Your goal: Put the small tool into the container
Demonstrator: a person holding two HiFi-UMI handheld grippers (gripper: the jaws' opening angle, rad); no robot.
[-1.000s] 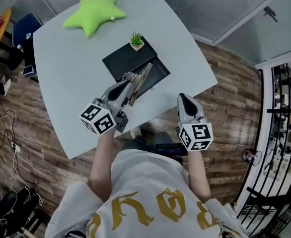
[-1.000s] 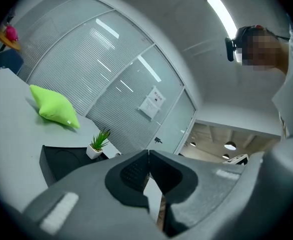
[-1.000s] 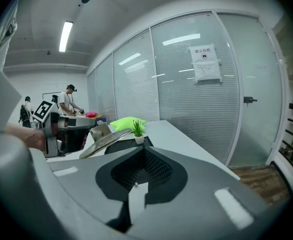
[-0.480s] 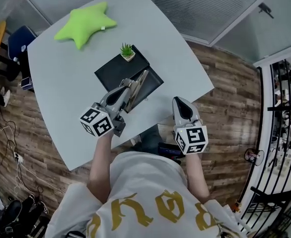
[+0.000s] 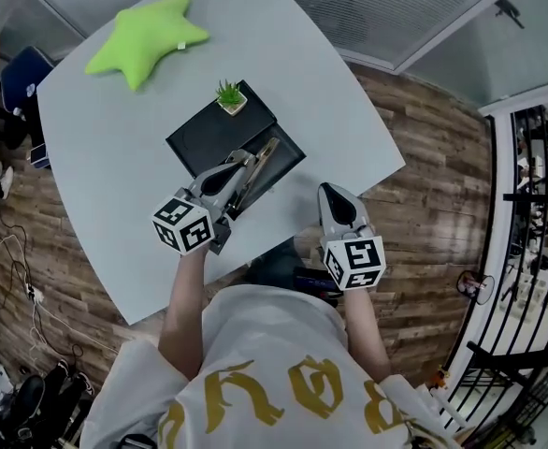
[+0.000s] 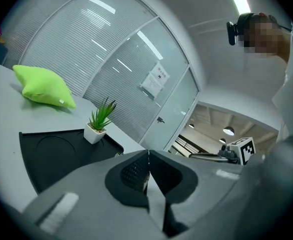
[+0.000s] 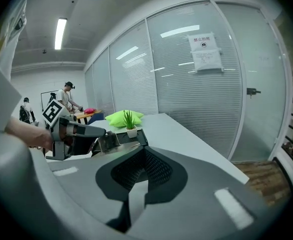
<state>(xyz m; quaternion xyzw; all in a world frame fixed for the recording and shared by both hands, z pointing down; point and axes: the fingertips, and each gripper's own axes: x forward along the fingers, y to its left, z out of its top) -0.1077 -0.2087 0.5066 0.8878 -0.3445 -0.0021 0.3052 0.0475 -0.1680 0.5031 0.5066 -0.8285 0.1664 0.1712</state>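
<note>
The left gripper (image 5: pixel 244 161) has its fingers clenched on the thin metal tool (image 5: pixel 265 155), holding it over the black tray (image 5: pixel 199 134) on the bench (image 5: pixel 115 120). The right gripper (image 5: pixel 331 193) hovers near the bench's edge, fingers pressed together on nothing.

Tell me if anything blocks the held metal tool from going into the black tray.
Nothing visible does. The left gripper holds the flat metal tool over the near part of the black rectangular tray; the small potted plant sits at the tray's far corner, clear of the tool.
</note>
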